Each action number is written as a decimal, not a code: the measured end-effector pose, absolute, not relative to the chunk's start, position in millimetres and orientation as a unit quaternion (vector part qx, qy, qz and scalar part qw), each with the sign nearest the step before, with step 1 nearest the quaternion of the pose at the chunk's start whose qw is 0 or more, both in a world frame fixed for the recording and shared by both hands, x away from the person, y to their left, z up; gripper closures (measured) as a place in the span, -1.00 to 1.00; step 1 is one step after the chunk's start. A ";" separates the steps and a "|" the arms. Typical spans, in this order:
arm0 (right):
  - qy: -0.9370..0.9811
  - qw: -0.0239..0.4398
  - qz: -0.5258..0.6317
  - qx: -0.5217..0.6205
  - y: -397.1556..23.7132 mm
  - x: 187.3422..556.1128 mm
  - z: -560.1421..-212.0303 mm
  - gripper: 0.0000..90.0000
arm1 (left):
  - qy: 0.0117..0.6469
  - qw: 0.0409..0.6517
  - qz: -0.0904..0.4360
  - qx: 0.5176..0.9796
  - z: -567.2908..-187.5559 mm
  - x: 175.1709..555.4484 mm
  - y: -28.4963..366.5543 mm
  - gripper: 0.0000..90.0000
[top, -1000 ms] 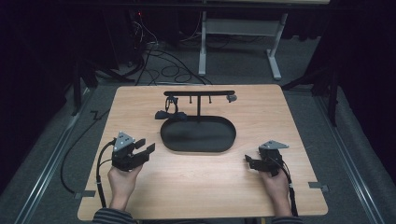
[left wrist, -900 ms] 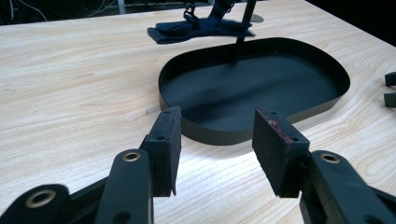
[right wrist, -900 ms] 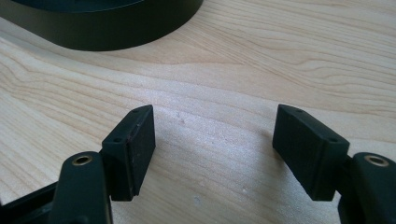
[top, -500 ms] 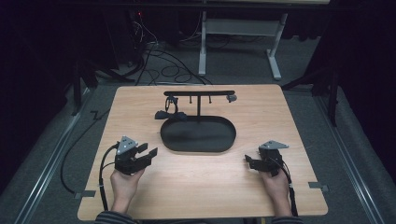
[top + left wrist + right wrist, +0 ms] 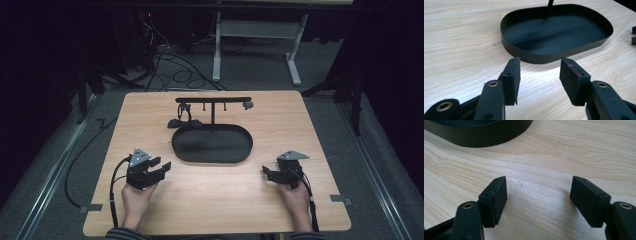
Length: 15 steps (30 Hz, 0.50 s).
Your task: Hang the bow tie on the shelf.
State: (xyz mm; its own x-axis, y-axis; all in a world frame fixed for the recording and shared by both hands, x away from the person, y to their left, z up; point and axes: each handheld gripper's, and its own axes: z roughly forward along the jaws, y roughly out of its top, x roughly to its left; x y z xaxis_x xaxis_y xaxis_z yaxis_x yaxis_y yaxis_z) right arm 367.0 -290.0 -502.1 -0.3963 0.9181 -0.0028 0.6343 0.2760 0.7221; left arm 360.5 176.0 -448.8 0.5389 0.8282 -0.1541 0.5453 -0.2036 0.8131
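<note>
- Left gripper (image 5: 161, 167): jaws parted to a moderate gap, nothing between them. In the left gripper view the pads (image 5: 513, 75) sit just above bare wood, aimed at the near wall of the black oval tray (image 5: 544, 58). Judged a ready stance for an approach to the tray.
- Right gripper (image 5: 267, 173): jaws spread wide, also empty. It rests low on the table (image 5: 215, 195), with the tray's rim ahead and to the left of its jaws in the right gripper view, near but apart.
- Tray: lies ahead of both grippers and between them, touched by neither. A thin post rises from its far side and carries a crossbar (image 5: 214, 100) well beyond either gripper's reach at present.
- Small dark items (image 5: 184, 122) hang or lie just beyond the tray's far left end; too small to identify.
- Assessment: both hands hold the grippers symmetrically at the near edge, probably a starting pose, work not yet engaged.
</note>
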 end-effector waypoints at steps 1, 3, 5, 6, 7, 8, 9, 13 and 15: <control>0.769 0.217 0.327 0.505 -290.0 367.0 -502.1 -0.31 | 0.453 0.439 0.160 0.759 -449.8 360.7 175.5 0.15; 0.769 0.217 0.328 0.505 -290.1 367.0 -502.1 -0.30 | 0.454 0.437 0.158 0.761 -451.6 361.1 174.8 0.15; 0.768 0.216 0.328 0.505 -290.2 367.0 -502.1 -0.30 | 0.455 0.438 0.154 0.760 -452.9 361.3 174.1 0.14; 0.768 0.216 0.328 0.505 -290.2 367.0 -502.1 -0.31 | 0.455 0.438 0.153 0.760 -453.8 361.4 173.5 0.14; 0.769 0.216 0.328 0.505 -290.2 367.0 -502.1 -0.30 | 0.456 0.438 0.153 0.760 -454.3 361.4 172.7 0.14; 0.768 0.217 0.328 0.505 -290.1 367.0 -502.1 -0.31 | 0.456 0.437 0.152 0.760 -455.0 361.4 172.1 0.14; 0.769 0.216 0.328 0.505 -290.1 367.0 -502.1 -0.31 | 0.455 0.436 0.152 0.761 -455.8 361.6 171.7 0.14; 0.769 0.217 0.327 0.505 -290.1 367.0 -502.1 -0.31 | 0.456 0.434 0.149 0.762 -459.4 362.3 169.0 0.13; 0.769 0.216 0.328 0.505 -290.1 367.0 -502.1 -0.31 | 0.456 0.433 0.148 0.764 -461.2 362.8 167.9 0.13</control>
State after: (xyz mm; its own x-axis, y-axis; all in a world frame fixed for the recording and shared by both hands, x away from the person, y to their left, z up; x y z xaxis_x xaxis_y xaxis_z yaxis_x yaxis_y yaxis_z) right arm 367.0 -290.1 -502.1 -0.3963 0.9181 -0.0020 0.6344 0.2754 0.7222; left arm 362.8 167.9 -461.2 0.5407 0.8243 -0.1678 0.5674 -0.2100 0.7962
